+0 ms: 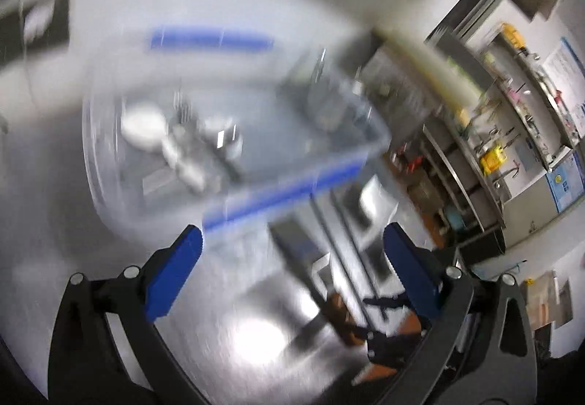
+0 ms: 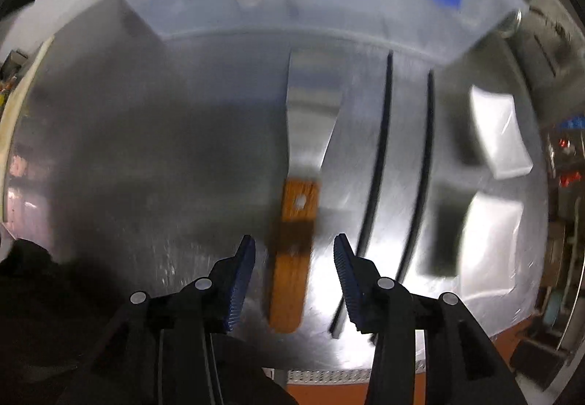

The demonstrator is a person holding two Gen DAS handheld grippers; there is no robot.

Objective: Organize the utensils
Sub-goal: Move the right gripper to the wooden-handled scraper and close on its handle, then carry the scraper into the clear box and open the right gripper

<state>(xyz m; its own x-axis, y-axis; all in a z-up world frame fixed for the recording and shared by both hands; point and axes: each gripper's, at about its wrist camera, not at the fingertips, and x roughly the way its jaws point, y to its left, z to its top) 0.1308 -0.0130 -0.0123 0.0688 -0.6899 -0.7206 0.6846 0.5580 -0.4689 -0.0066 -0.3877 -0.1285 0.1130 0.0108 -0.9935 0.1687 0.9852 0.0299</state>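
Note:
A cleaver with a wide steel blade (image 2: 310, 109) and a wooden handle (image 2: 292, 251) lies on the steel table, handle toward me. My right gripper (image 2: 294, 255) is open, its fingers on either side of the handle, just above it. Two black chopsticks (image 2: 380, 156) lie to the right of the blade. A clear bin with blue rim strips (image 2: 307, 3) stands behind; white spoons and other utensils lie in it (image 1: 175, 145). My left gripper (image 1: 292, 258) is open and empty, above the table in front of the bin. The left view is blurred.
The steel table (image 2: 164, 167) ends at its front edge near me (image 2: 347, 375). Bright light reflections show at the table's right. Kitchen shelves with tools (image 1: 512, 120) stand far right in the left wrist view.

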